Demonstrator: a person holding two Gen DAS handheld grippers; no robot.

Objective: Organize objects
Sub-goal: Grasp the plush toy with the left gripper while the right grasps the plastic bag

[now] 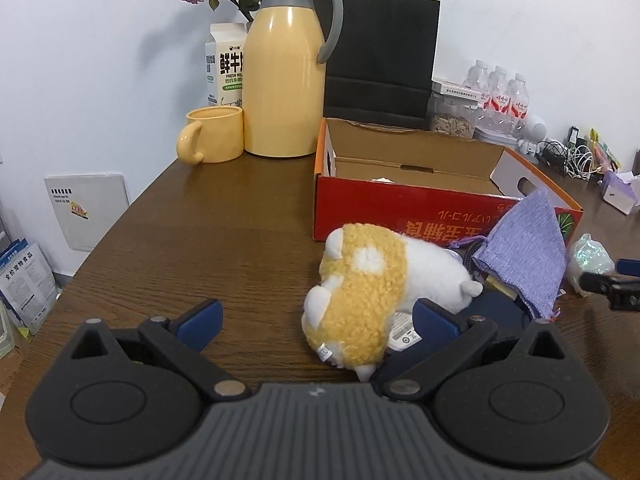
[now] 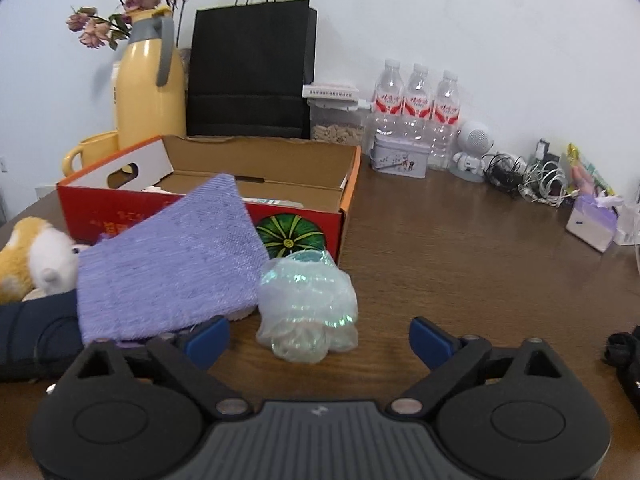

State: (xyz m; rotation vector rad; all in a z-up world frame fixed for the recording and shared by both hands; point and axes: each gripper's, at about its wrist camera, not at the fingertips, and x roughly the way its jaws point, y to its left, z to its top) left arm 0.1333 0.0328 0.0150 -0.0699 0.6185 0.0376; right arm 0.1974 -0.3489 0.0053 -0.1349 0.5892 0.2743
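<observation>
An open red cardboard box (image 1: 420,210) (image 2: 304,184) stands on the brown table. In front of it lie a yellow-and-white plush toy (image 1: 360,300) (image 2: 28,256), a purple knitted pouch (image 1: 528,256) (image 2: 172,264), a dark blue fabric item (image 1: 496,312) (image 2: 32,332) and a crumpled iridescent plastic wrap (image 1: 588,258) (image 2: 308,304). My left gripper (image 1: 318,326) is open, its jaws on either side of the plush toy's near end. My right gripper (image 2: 320,338) is open, the plastic wrap just ahead between its fingers.
At the back stand a yellow thermos (image 1: 286,72), yellow mug (image 1: 212,134), milk carton (image 1: 224,68), black paper bag (image 2: 250,68), a jar of seeds (image 2: 338,120), three water bottles (image 2: 416,100), a tin (image 2: 400,158), cables (image 2: 532,180) and a small purple-and-white box (image 2: 594,228).
</observation>
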